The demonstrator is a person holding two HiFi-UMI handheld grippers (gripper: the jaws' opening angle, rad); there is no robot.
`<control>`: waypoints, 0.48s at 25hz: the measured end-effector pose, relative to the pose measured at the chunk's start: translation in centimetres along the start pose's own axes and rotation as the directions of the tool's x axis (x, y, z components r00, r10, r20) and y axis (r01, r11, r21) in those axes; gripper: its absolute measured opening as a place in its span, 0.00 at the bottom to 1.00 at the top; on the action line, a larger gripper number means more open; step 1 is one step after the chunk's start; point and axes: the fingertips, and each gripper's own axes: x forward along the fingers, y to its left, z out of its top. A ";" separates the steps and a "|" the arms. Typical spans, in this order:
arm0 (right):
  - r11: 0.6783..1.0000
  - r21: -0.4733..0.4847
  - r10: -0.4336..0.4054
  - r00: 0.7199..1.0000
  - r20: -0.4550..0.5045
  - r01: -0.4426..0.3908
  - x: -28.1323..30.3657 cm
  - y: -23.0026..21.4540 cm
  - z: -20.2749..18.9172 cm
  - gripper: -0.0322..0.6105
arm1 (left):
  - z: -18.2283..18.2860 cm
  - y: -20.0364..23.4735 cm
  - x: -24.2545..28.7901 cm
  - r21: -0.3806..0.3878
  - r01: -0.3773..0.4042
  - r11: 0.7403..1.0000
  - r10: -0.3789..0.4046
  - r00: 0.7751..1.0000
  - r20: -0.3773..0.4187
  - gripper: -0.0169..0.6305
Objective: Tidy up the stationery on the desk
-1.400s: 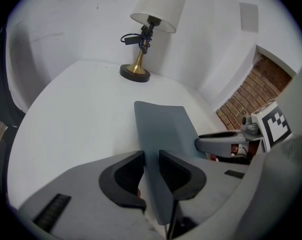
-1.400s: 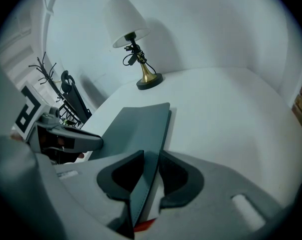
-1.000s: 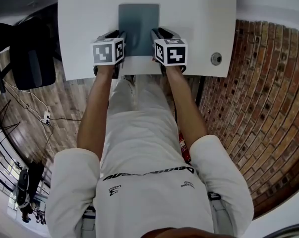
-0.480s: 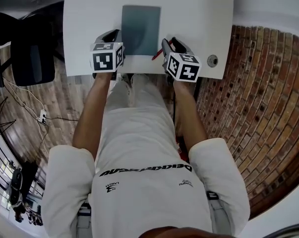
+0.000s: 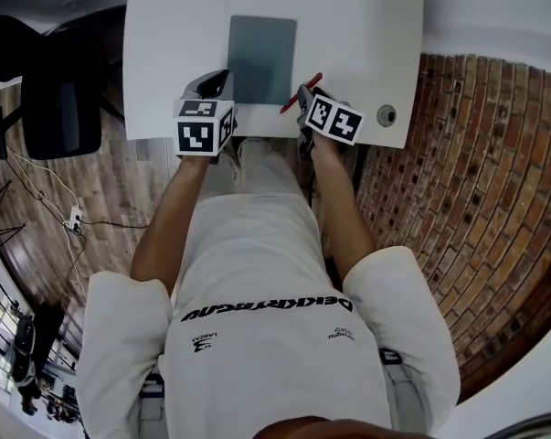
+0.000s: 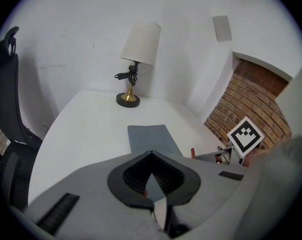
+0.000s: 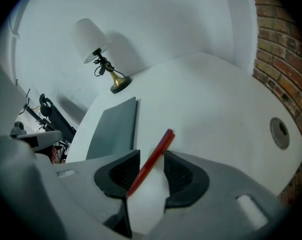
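White desk | left gripper closed | right gripper just spread, red pen between

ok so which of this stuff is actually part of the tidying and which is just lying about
Job:
- pen, between the just-opened jaws of the right gripper
- notebook, flat on the desk

Just there:
- lamp
- chair
- cable hole
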 end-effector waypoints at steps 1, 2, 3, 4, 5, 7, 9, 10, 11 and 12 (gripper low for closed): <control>1.000 0.007 -0.007 1.000 -0.005 0.007 0.1 0.0 -0.3 0.26 | -0.3 -0.1 -0.2 0.001 0.004 1.000 -0.004 1.000 -0.003 0.02; 1.000 0.011 -0.015 1.000 -0.008 0.015 0.2 -0.1 -0.4 0.26 | -0.6 -0.2 -0.3 0.001 0.007 1.000 -0.007 1.000 -0.005 0.02; 1.000 0.014 -0.023 1.000 -0.010 0.023 0.3 -0.1 -0.6 0.26 | -0.8 -0.2 -0.5 -0.001 0.010 1.000 -0.010 1.000 -0.006 0.02; 0.999 0.016 -0.031 0.999 -0.011 0.031 0.4 0.0 -0.7 0.26 | -1.0 -0.1 -0.6 -0.005 0.012 1.000 -0.012 1.000 -0.006 0.02; 0.999 0.016 -0.041 0.999 -0.011 0.041 0.5 0.0 -0.7 0.26 | -1.1 0.0 -0.8 -0.010 0.014 1.000 -0.014 1.000 -0.006 0.02; 0.998 0.009 -0.059 0.998 -0.010 0.059 0.6 0.1 -0.7 0.26 | -1.4 0.1 -1.0 -0.014 0.017 1.000 -0.017 1.000 -0.005 0.02; 0.997 -0.013 -0.076 0.997 -0.012 0.076 0.6 0.1 -0.7 0.25 | -1.7 0.0 -1.3 -0.011 0.018 1.000 -0.018 1.000 -0.004 0.02; 0.996 -0.034 -0.087 0.996 -0.013 0.087 0.6 0.2 -0.7 0.25 | -1.8 0.0 -1.4 -0.009 0.018 1.000 -0.018 1.000 -0.002 0.02; 0.993 -0.059 -0.099 0.995 -0.014 0.098 0.6 0.3 -0.6 0.25 | -1.8 0.0 -1.6 -0.006 0.017 1.000 -0.017 1.000 0.001 0.02; 0.991 -0.081 -0.108 0.994 -0.013 0.107 0.7 0.5 -0.6 0.24 | -1.7 -0.1 -1.8 -0.004 0.018 1.000 -0.017 1.000 0.007 0.02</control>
